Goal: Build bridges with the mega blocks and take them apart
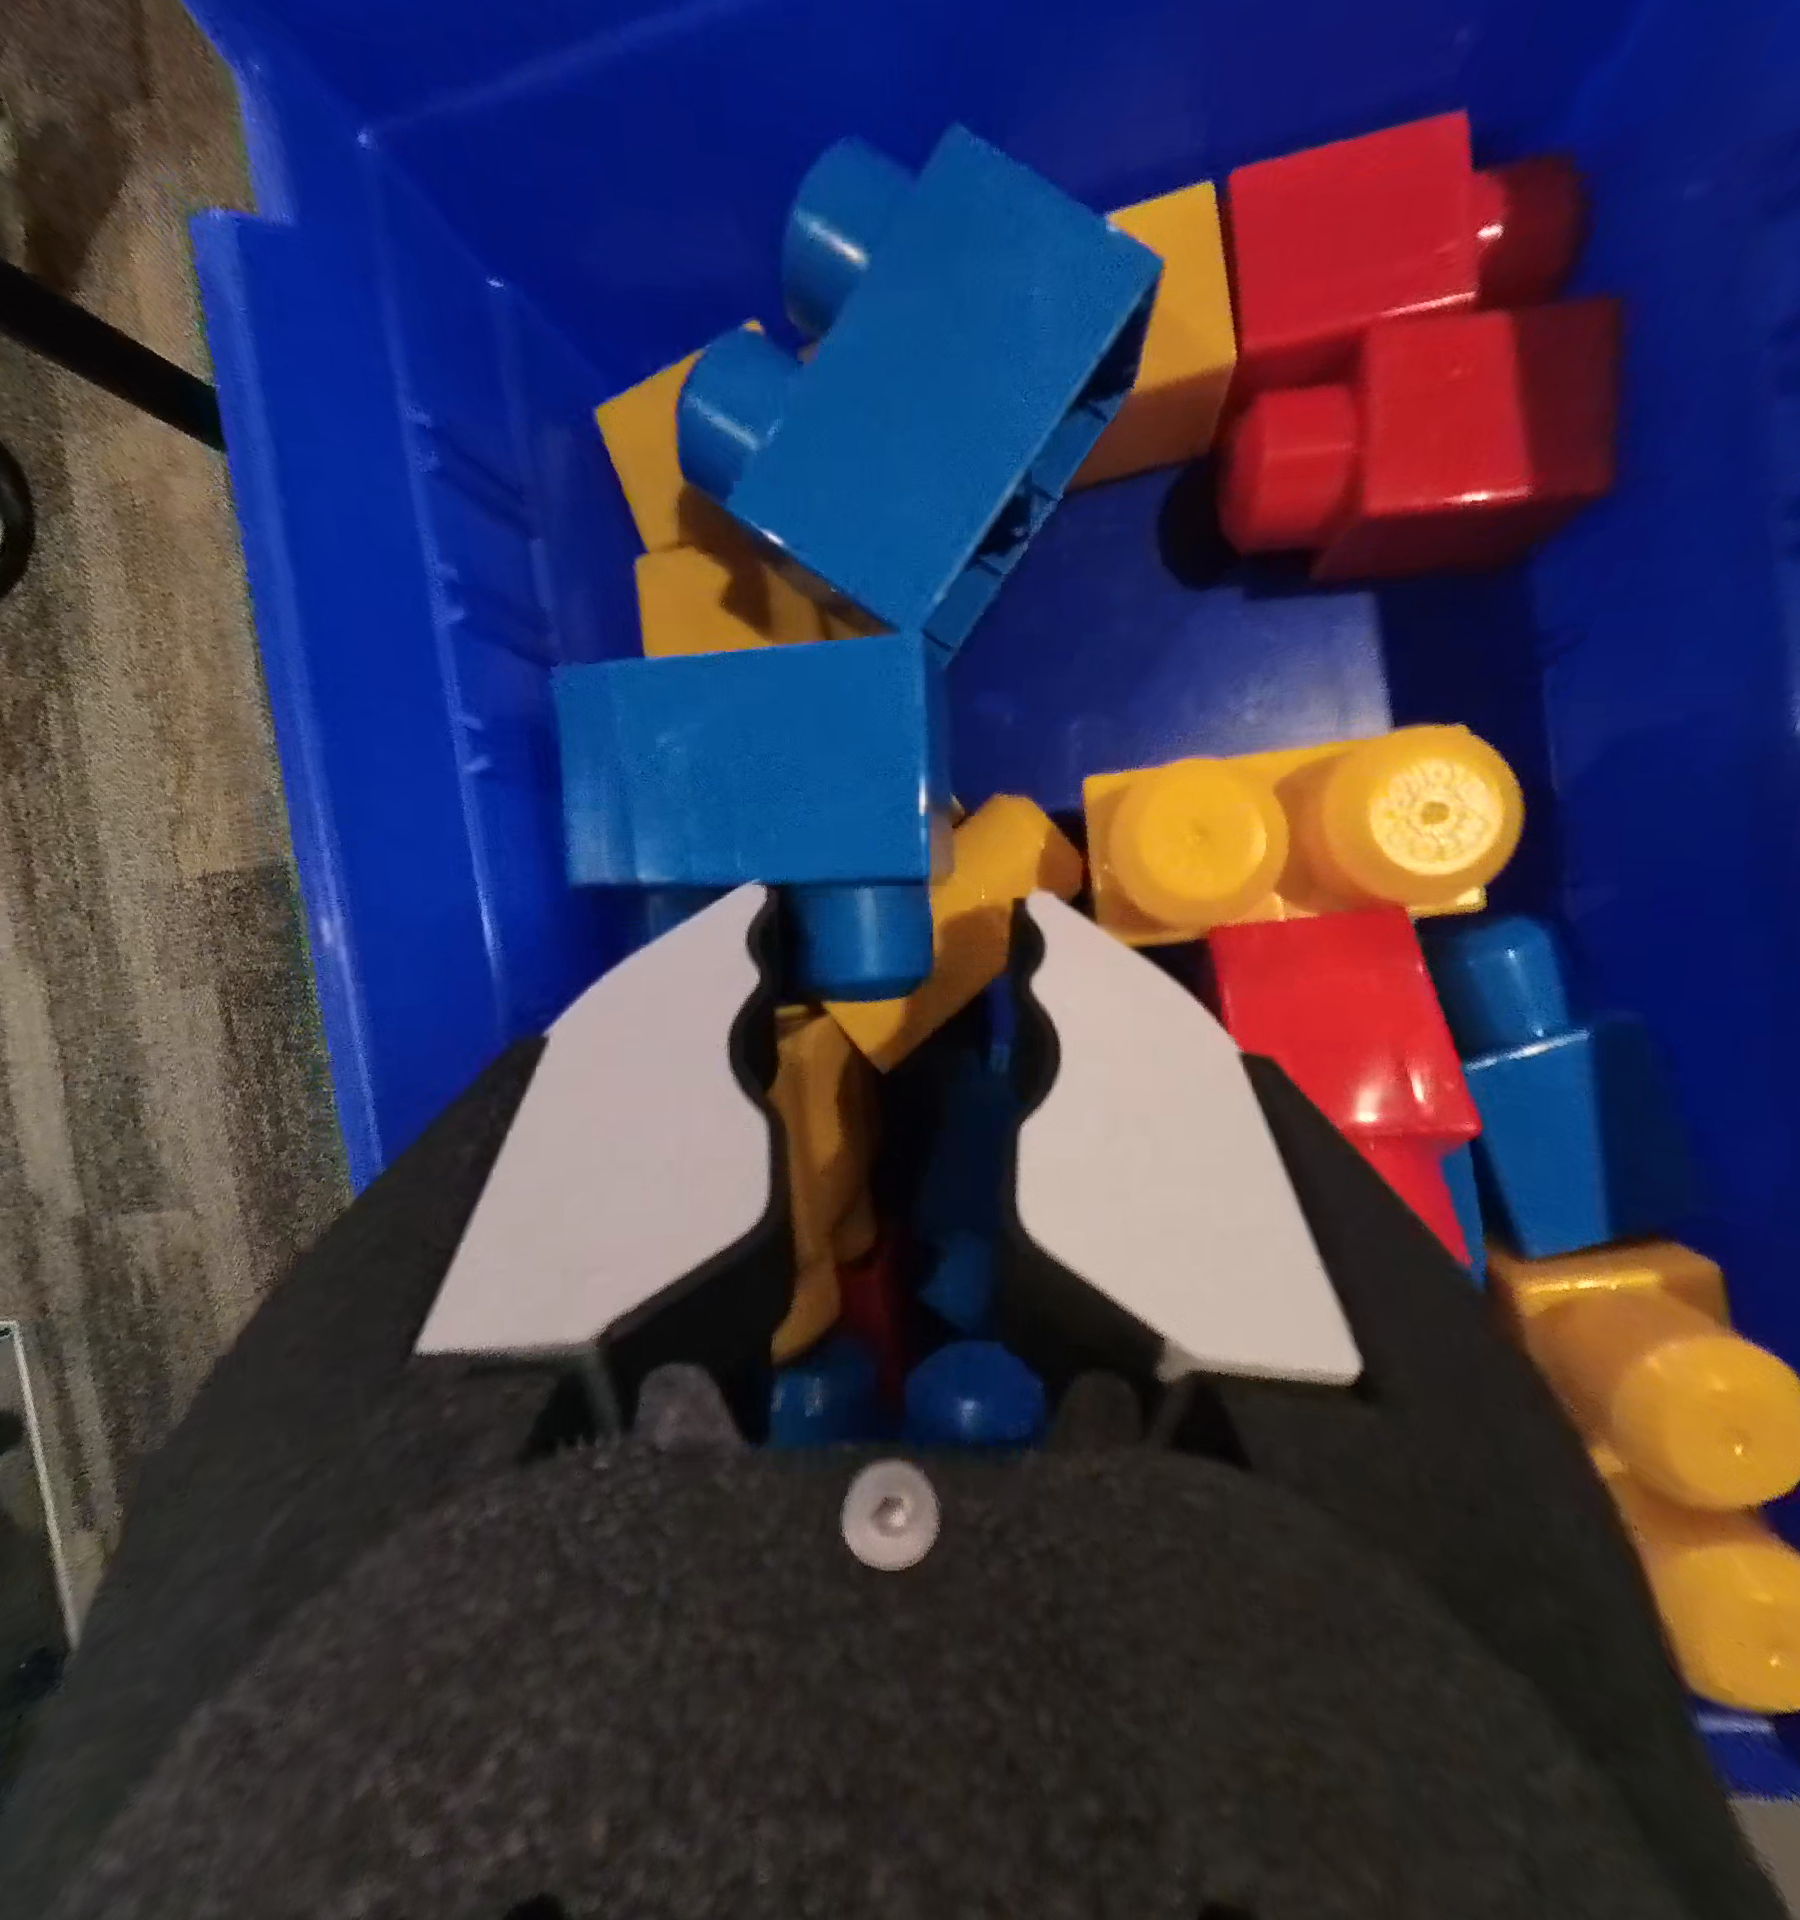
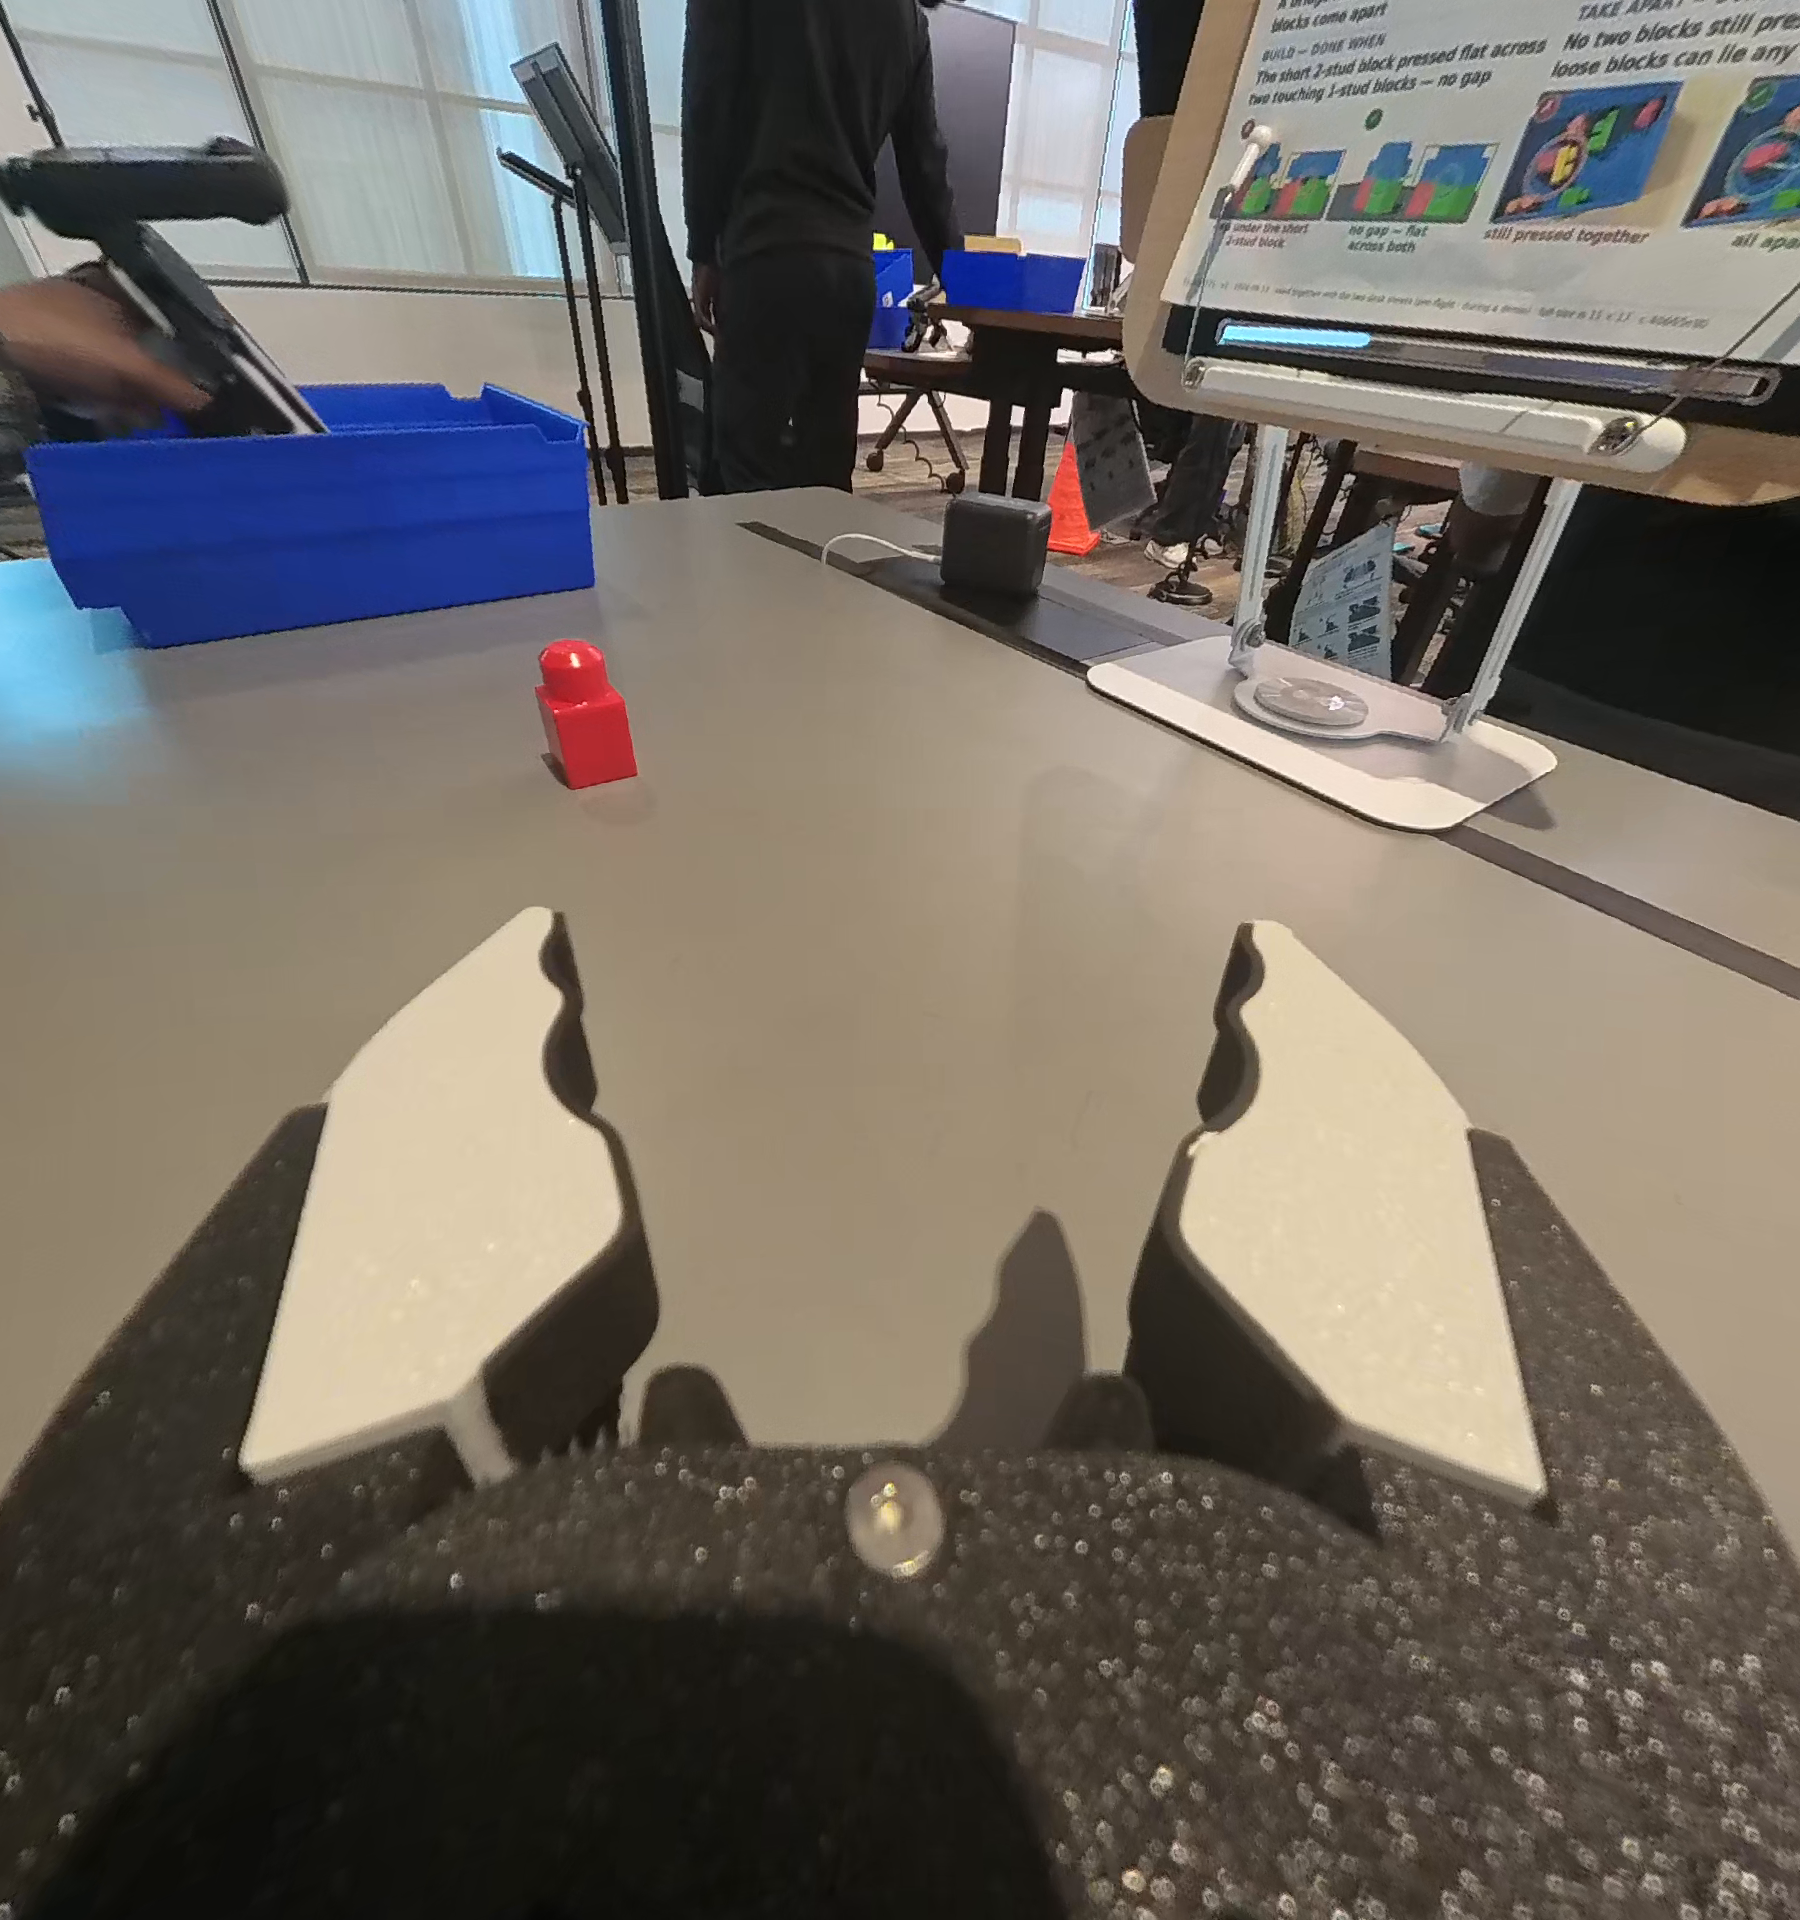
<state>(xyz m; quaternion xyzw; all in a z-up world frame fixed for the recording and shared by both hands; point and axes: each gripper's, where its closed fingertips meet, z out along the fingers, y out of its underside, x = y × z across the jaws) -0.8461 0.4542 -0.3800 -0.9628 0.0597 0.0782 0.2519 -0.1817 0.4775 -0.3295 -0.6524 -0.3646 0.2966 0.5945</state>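
Note:
In the left wrist view my left gripper reaches down into a blue bin filled with loose blue, yellow and red mega blocks. Its jaws are partly open, and the stud of a blue block sits between the fingertips, close to the left one. A two-stud blue block lies tilted beyond it. In the right wrist view my right gripper is open and empty, low over the grey table. A red one-stud block stands upright on the table ahead and to the left.
The blue bin stands at the table's far left, with a hand holding the left gripper in it. An instruction sheet on a white stand is at the right. A small dark cube with a cable lies behind. A person stands beyond. There is about 70 cm between the tips of the two grippers.

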